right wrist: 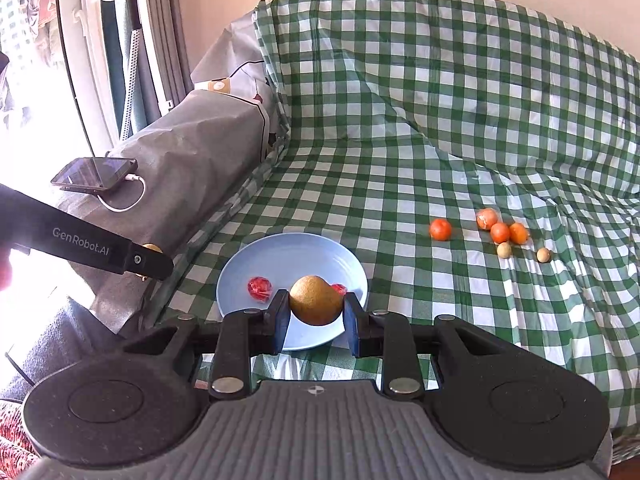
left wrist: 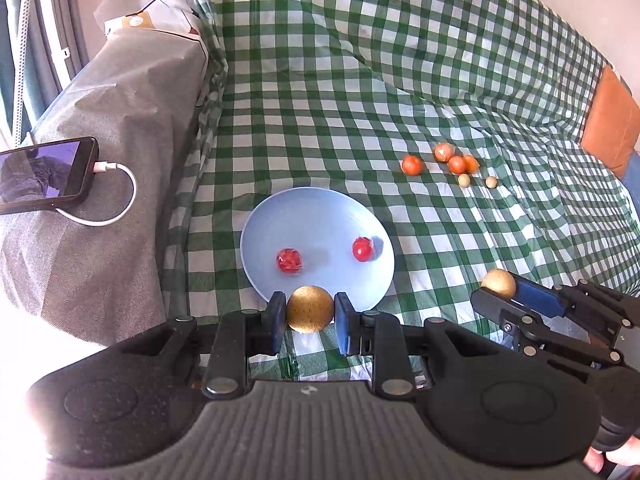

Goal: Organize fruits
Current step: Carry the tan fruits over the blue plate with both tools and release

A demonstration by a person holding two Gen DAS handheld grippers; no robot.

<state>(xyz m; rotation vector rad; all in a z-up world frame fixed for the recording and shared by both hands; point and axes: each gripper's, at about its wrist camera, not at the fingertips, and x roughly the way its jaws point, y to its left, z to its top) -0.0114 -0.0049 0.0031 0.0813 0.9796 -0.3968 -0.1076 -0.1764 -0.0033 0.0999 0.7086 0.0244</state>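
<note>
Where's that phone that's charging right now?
The phone lies at the far left of both views on the grey covered ledge, its white cable plugged in, left of the blue plate.

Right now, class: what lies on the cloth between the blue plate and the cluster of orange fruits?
Only bare checked cloth lies between the blue plate and the orange fruits. Both wrist views show this.
</note>
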